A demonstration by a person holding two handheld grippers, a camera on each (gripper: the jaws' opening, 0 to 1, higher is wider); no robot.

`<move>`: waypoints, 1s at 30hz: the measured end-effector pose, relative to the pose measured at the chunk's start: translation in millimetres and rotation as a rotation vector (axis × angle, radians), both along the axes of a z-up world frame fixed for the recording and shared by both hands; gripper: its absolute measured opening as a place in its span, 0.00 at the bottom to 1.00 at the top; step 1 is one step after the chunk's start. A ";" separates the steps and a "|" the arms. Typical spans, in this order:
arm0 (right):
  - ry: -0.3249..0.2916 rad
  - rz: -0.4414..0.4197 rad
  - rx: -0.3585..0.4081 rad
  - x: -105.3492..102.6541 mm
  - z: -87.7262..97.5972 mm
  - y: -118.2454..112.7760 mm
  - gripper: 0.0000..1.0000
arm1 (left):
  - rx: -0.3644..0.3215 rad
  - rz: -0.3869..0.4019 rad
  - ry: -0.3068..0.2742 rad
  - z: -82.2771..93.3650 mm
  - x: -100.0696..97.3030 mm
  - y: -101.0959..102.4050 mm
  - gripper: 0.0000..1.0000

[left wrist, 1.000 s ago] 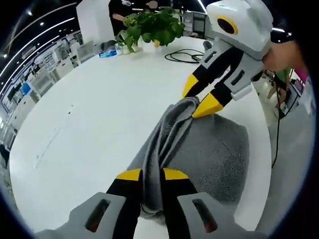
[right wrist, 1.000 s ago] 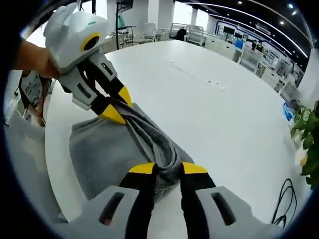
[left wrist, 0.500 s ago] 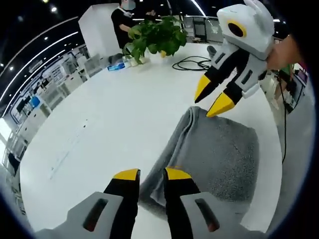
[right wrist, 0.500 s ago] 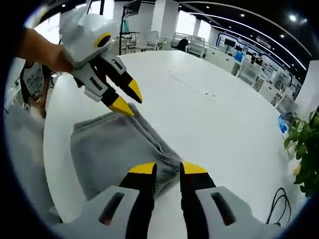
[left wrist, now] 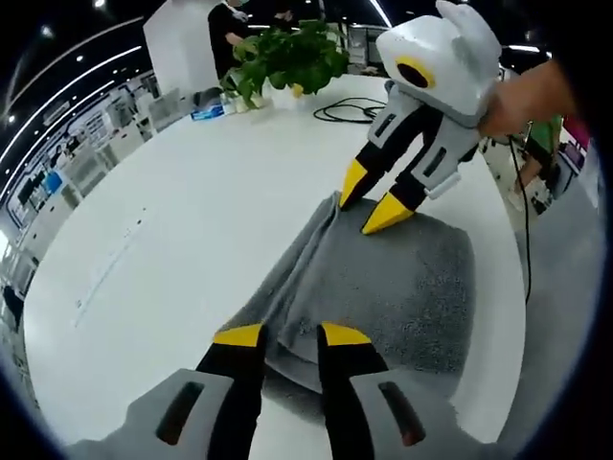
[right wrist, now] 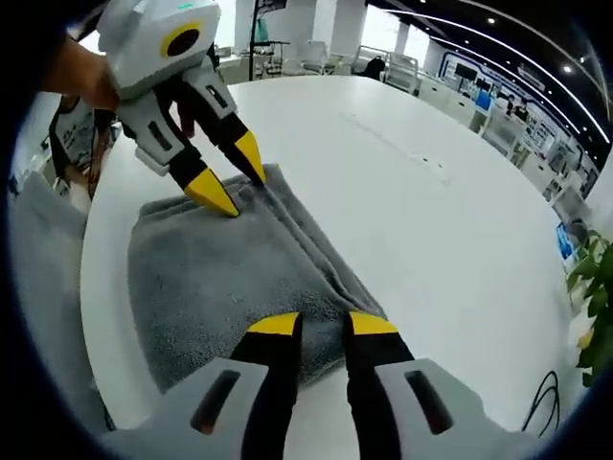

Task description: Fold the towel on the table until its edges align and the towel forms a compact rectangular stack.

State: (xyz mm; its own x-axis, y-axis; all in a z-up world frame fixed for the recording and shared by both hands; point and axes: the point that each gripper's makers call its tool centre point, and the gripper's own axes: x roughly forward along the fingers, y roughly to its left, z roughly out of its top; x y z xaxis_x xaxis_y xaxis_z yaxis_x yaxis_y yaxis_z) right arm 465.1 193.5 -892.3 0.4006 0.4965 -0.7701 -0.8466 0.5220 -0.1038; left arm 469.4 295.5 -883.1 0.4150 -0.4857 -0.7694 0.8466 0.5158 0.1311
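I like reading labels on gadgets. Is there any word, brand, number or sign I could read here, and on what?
None can be read.
The grippers carry no lettering that shows.
The towel is plain grey.
The blue item by the plant is too small and blurred to read.

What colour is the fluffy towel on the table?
The towel is plain grey all over, no pattern. It shows best in the right gripper view.
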 end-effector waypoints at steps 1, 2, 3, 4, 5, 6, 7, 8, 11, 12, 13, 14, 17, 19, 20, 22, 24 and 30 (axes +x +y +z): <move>0.005 -0.001 -0.001 0.5 -2.1 -0.5 0.18 | 0.009 0.000 -0.003 -1.8 1.2 1.2 0.23; 0.006 0.002 0.001 0.4 -3.4 -0.3 0.18 | 0.012 -0.001 0.001 -4.1 1.6 1.0 0.24; 0.008 0.006 -0.003 0.3 -6.0 0.0 0.18 | 0.010 0.001 0.013 -5.9 0.9 0.3 0.24; 0.005 0.014 -0.007 -0.2 -7.2 0.6 0.18 | 0.010 0.002 0.018 -8.6 1.2 0.2 0.24; -0.002 0.024 -0.012 -0.3 -7.9 1.0 0.18 | 0.012 -0.001 0.020 -10.9 1.2 0.5 0.24; -0.008 0.030 -0.015 -0.5 -8.7 1.6 0.18 | 0.014 -0.003 0.020 -13.4 0.8 1.0 0.24; -0.010 0.034 -0.021 -0.5 -9.9 1.3 0.18 | 0.004 -0.015 0.015 -14.9 -0.3 0.5 0.23; -0.019 0.045 -0.029 -0.1 -11.4 1.0 0.18 | -0.021 -0.004 0.020 -16.5 -0.4 -0.4 0.22; -0.016 0.032 -0.019 0.0 -10.7 1.6 0.17 | -0.034 0.010 0.006 -15.8 -0.7 0.2 0.21; -0.016 0.034 -0.018 0.0 -10.5 1.4 0.17 | -0.036 0.013 0.004 -15.2 -0.8 0.0 0.21; -0.016 0.038 -0.019 -0.1 -10.3 1.6 0.18 | -0.036 0.016 0.004 -14.3 -1.1 -0.2 0.21; -0.015 0.043 -0.025 0.2 -9.2 1.9 0.18 | -0.035 0.019 0.001 -12.6 -1.7 -0.3 0.21; -0.017 0.040 -0.056 3.0 -4.2 3.1 0.19 | -0.026 0.031 -0.007 -6.6 -2.1 0.1 0.21; 0.001 0.002 -0.040 3.8 -1.4 2.0 0.21 | -0.026 0.037 -0.023 -0.9 -2.4 1.5 0.24; 0.000 -0.010 -0.014 3.8 1.9 3.2 0.23 | -0.032 0.042 -0.023 1.7 -3.0 2.1 0.25; -0.010 -0.017 0.009 2.5 6.6 3.7 0.34 | -0.047 0.038 -0.033 8.4 -5.1 2.3 0.26; -0.022 -0.047 0.015 3.5 10.7 0.3 0.48 | -0.047 0.039 -0.043 12.6 -6.0 4.5 0.28; -0.005 -0.074 0.057 -8.3 17.9 -5.1 0.51 | -0.055 0.069 -0.045 16.5 -12.1 12.1 0.31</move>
State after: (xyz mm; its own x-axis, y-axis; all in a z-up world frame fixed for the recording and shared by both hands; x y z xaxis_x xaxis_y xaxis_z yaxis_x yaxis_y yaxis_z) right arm 456.8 188.3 -874.4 0.4413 0.5086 -0.7393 -0.8051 0.5883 -0.0759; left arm 457.3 307.6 -866.7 0.4822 -0.4957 -0.7223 0.8030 0.5798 0.1382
